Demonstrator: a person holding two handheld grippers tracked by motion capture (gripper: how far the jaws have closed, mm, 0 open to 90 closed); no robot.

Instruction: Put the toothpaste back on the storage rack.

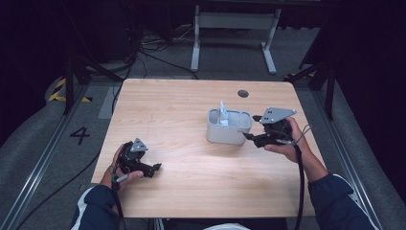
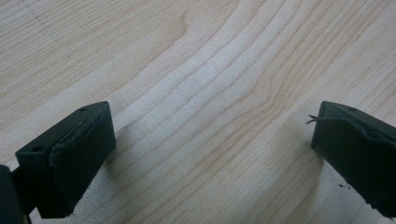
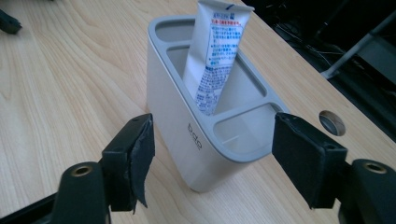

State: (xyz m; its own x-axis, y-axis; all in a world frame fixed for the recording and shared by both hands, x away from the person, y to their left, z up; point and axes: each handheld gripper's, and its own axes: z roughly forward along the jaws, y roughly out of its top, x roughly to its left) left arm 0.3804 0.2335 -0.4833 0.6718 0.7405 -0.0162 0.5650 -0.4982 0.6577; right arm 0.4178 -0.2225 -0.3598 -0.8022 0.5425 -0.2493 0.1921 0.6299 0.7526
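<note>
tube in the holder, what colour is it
White with blue print, on the tube; clearest in the right gripper view.

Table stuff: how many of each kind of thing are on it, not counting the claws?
Grey holder with compartments: 1
White tube standing tilted in the holder's middle compartment: 1
Total: 2

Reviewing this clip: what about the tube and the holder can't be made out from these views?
- Toothpaste tube: its lower end is hidden inside the grey holder in the right gripper view; its print is too small to read.
- Holder's far end compartment: the tube and rim hide its floor there.
- High view: the tube is too small to show any detail.
- Right gripper: the bottom edge cuts off its body.
</note>
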